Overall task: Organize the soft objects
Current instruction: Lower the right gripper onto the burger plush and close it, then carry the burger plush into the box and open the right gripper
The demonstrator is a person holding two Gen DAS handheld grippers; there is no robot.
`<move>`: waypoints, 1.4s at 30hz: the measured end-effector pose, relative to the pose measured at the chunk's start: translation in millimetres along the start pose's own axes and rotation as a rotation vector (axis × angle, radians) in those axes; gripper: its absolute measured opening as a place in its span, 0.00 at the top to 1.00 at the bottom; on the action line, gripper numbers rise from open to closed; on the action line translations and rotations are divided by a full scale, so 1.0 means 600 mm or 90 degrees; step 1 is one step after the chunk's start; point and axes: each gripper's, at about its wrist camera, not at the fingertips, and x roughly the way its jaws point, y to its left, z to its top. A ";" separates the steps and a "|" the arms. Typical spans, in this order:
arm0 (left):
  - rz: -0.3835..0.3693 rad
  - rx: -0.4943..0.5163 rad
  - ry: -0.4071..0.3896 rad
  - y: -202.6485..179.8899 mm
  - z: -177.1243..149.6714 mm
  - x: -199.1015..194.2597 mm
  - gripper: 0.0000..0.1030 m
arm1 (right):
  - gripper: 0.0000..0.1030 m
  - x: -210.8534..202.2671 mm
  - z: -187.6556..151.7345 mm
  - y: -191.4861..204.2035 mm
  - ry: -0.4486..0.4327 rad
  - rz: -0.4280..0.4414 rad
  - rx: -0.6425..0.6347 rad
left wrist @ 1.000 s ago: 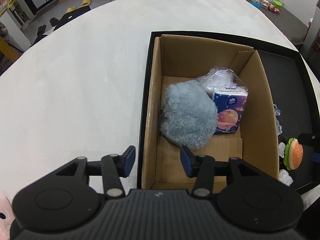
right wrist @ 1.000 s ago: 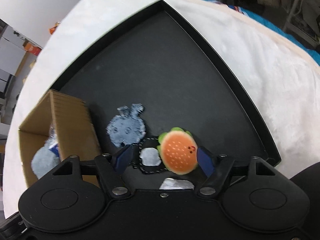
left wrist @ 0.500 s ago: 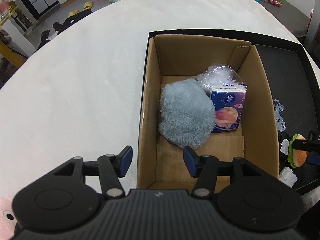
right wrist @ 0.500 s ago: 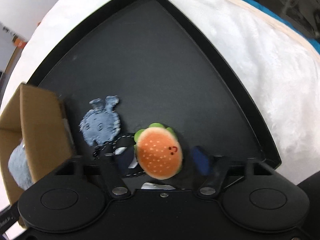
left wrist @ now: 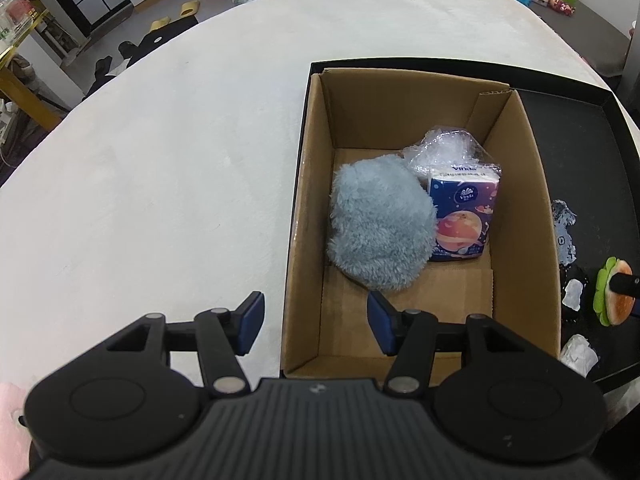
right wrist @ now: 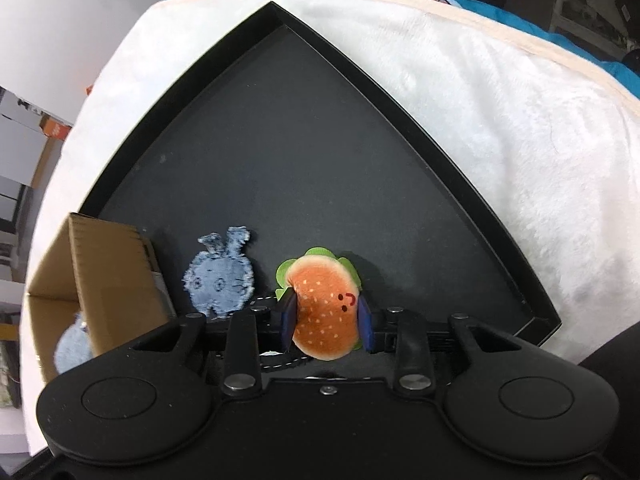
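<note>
A cardboard box (left wrist: 532, 184) stands in the left end of a black tray (right wrist: 304, 128). In it lie a fluffy grey-blue plush (left wrist: 380, 228), a tissue pack (left wrist: 464, 216) and a clear plastic bag (left wrist: 444, 148). My right gripper (right wrist: 326, 320) is shut on a burger plush (right wrist: 324, 312) and holds it just above the tray floor; the burger also shows in the left wrist view (left wrist: 614, 296). A flat blue denim rabbit (right wrist: 222, 276) lies on the tray beside the box. My left gripper (left wrist: 314, 322) is open and empty, straddling the box's near left wall.
Small white scraps (left wrist: 578, 354) and a dark patch (left wrist: 574, 292) lie on the tray near the burger. A white fuzzy cloth (left wrist: 160, 160) covers the table around the tray. A pink thing (left wrist: 12, 432) shows at the far bottom left.
My right gripper has closed on the burger plush and raised it slightly off the tray. My left gripper has stayed open and drifted a little over the box's near wall.
</note>
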 end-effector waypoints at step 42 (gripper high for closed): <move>-0.084 -0.035 -0.015 0.047 -0.019 0.004 0.51 | 0.70 -0.100 -0.053 0.198 -0.046 0.146 -0.148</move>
